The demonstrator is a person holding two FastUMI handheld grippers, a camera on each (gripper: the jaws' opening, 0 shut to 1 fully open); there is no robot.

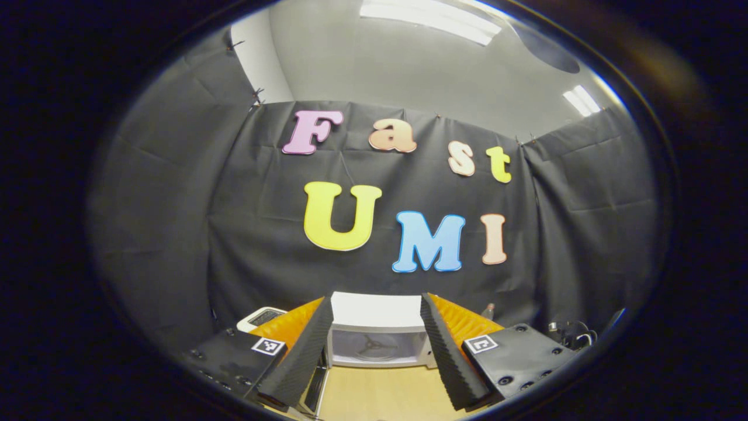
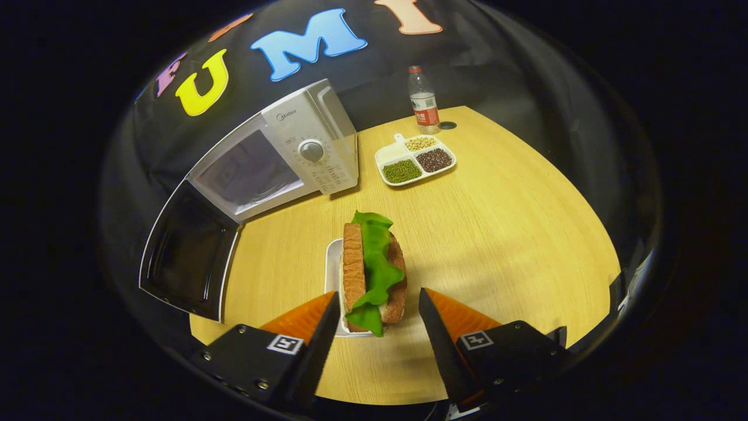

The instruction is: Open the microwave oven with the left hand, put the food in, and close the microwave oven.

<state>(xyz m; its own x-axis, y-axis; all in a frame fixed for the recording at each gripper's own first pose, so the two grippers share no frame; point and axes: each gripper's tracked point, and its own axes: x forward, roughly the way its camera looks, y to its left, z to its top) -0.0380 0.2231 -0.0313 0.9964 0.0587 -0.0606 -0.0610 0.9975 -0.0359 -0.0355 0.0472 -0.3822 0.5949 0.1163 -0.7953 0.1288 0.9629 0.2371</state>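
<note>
Already the microwave oven (image 2: 274, 161) stands with its door (image 2: 187, 254) swung wide at the left of the right gripper view, so step 1 looks done; loading the food and shutting the door remain.

Right hand-held gripper (image 2: 378, 318): jaws spread, one either side of the sandwich (image 2: 374, 269), apparently not yet pressing. Sandwich sits on a small white tray (image 2: 332, 263) at frame centre, on the tabletop (image 2: 514, 234), just in front of the oven. Judged: grasp about to start.

Left hand-held gripper (image 1: 377, 345): jaws apart, holding nothing, aimed straight at the oven's lit cavity (image 1: 374, 346) low in the left gripper view.

View differences:
- Left gripper view gives the cavity interior head-on with its turntable support, plus ceiling lights (image 1: 432, 17) at top.
- Right gripper view gives the food, the control dial (image 2: 311, 151), a 3-part dish of beans (image 2: 416, 159) and a water bottle (image 2: 423, 99) toward the upper middle.
</note>
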